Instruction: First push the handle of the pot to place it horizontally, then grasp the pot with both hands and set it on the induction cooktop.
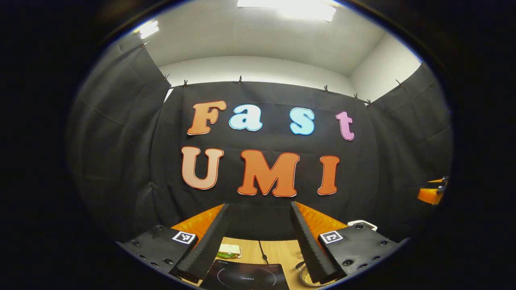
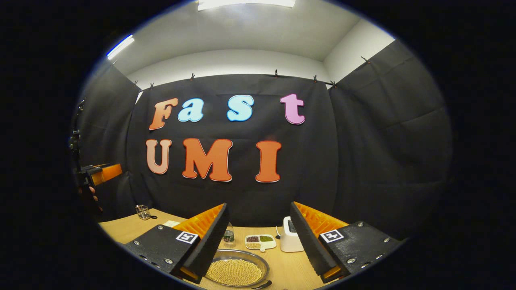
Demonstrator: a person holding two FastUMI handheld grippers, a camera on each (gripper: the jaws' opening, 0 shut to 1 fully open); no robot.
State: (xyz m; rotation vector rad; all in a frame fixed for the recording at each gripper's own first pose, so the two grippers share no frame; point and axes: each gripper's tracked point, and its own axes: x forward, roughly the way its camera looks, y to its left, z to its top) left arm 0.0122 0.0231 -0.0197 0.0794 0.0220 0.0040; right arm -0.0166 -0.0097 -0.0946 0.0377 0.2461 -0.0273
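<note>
The pot (image 2: 238, 270) is a shallow metal pan full of small yellow beans, low on the wooden table (image 2: 121, 229) below my right gripper (image 2: 259, 205), which hangs open above it. Its dark handle (image 2: 263, 285) points toward the lower right. In the left gripper view the black induction cooktop (image 1: 246, 277) lies below my open left gripper (image 1: 259, 205), and a sliver of the pot (image 1: 305, 278) shows beside the right finger. Nothing is between either pair of fingers. The left gripper (image 2: 100, 173), with a hand under it, is far left in the right gripper view.
A sandwich on a plate (image 1: 229, 251) and a cable (image 1: 263, 253) lie behind the cooktop. Beyond the pot stand a small divided dish of beans (image 2: 261, 241), a white appliance (image 2: 288, 238), a small bottle (image 2: 228, 235) and a glass (image 2: 142, 212).
</note>
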